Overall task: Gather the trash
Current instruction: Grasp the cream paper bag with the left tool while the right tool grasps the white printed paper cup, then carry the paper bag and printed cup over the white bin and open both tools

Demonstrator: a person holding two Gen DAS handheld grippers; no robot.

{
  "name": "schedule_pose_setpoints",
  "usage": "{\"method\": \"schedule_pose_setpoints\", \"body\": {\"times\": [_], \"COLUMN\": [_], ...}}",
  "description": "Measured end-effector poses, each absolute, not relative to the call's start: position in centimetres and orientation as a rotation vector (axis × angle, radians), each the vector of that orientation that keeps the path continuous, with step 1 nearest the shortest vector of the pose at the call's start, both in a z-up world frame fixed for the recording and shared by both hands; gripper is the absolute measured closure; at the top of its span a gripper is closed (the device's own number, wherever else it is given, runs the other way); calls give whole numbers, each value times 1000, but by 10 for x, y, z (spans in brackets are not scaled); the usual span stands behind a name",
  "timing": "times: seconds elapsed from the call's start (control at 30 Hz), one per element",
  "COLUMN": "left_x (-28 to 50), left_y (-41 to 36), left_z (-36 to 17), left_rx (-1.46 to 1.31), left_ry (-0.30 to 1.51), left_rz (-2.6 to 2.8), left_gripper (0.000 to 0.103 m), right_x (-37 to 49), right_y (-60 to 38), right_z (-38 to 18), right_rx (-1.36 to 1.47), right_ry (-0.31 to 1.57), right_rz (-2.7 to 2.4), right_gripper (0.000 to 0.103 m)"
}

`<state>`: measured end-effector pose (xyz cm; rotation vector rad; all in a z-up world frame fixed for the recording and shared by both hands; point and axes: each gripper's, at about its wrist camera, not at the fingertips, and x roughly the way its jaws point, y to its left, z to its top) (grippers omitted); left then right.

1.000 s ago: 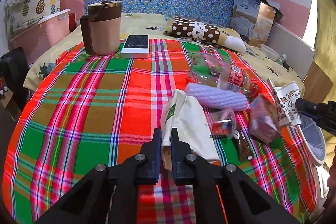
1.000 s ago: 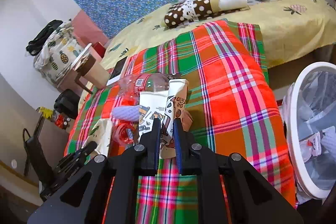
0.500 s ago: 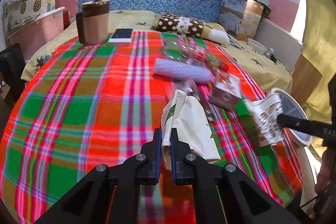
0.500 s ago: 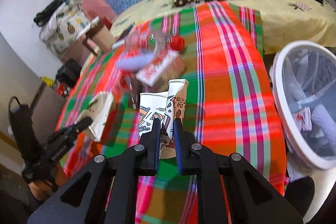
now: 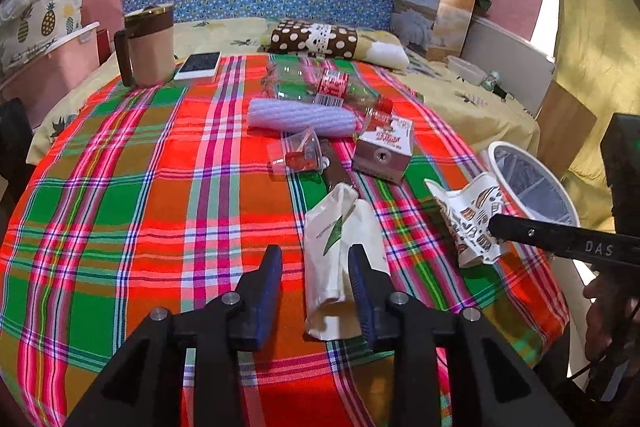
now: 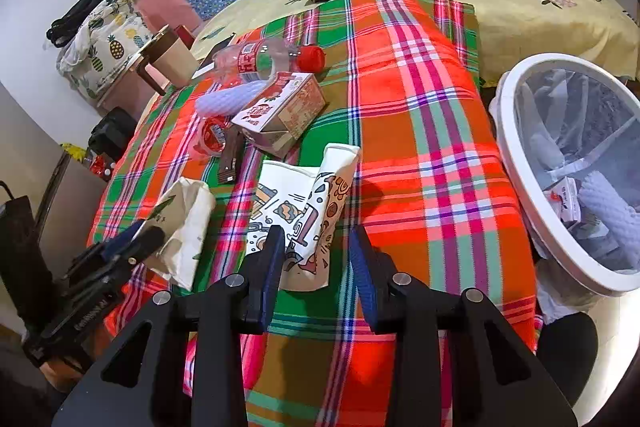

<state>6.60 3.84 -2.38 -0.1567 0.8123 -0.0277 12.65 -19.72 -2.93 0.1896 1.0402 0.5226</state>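
Trash lay near the plaid blanket's (image 5: 120,211) bin-side edge: a cream paper bag (image 5: 340,251) between the left gripper's (image 5: 316,275) just-opened jaws, a patterned paper cup (image 6: 304,223) between the right gripper's (image 6: 318,259), also parted.

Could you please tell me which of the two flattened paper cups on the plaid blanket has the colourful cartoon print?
The one between the right gripper's open jaws: the printed cup. The other cup, by the left gripper, is plain cream with a green mark.
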Motion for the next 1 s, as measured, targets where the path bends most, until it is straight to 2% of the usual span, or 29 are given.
{"method": "schedule_pose_setpoints", "body": {"times": [0.1,0.17,0.2,0.43,1.0], "left_x": [70,70,69,66,74], "left_y": [33,31,30,26,-10], "left_z": [-31,-34,-34,-28,-2], "left_rx": [-141,-138,-136,-132,-128], "left_ry": [837,842,838,812,749], "left_rz": [-18,-19,-19,-15,-96], "left_gripper": [69,76,80,84,84], "right_x": [127,125,123,117,107], "right_y": [-194,-193,-194,-198,-225], "right_z": [-32,-31,-30,-18,-9], "right_rx": [183,169,166,140,175], "right_ry": [1041,1026,1019,947,883], "right_rz": [522,521,520,522,477], "right_gripper": [67,81,83,84,83]}}
